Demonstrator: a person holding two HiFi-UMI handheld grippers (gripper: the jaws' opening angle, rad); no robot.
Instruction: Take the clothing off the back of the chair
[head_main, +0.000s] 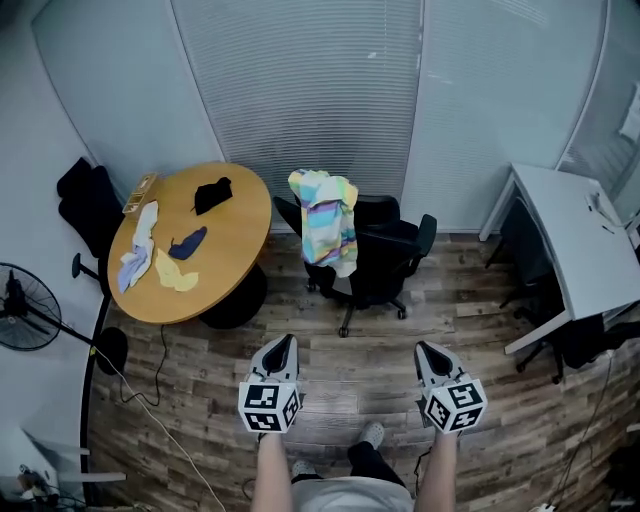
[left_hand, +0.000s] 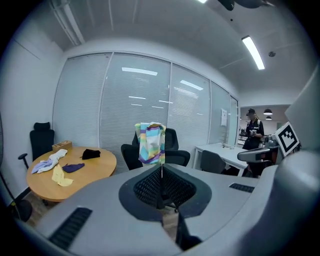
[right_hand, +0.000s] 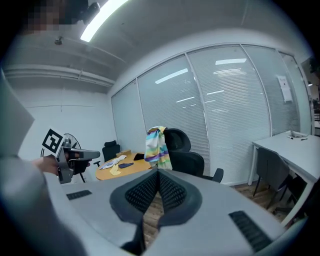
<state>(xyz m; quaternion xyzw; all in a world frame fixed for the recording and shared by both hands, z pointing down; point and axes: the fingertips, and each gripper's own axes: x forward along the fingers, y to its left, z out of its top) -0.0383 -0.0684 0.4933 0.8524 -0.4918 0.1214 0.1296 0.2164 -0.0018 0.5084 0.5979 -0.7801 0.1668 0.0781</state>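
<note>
Bare floor (head_main: 345, 365) before chair (head_main: 388, 262); table (head_main: 235, 245) left.

a round wooden table (head_main: 230, 250) stands before the window blinds (head_main: 300, 90). on the table lie a black cloth (head_main: 212, 194) at its far side, a dark blue cloth (head_main: 188, 243) near its middle, a yellow cloth (head_main: 178, 275) just beside that, and a white cloth (head_main: 138, 250) along its left edge. a small wooden box (head_main: 140, 192) sits at its far left rim. left of the table stand a black office chair (head_main: 88, 205) and a floor fan (head_main: 25, 307). well right of the table is a white desk (head_main: 575, 235).
</note>
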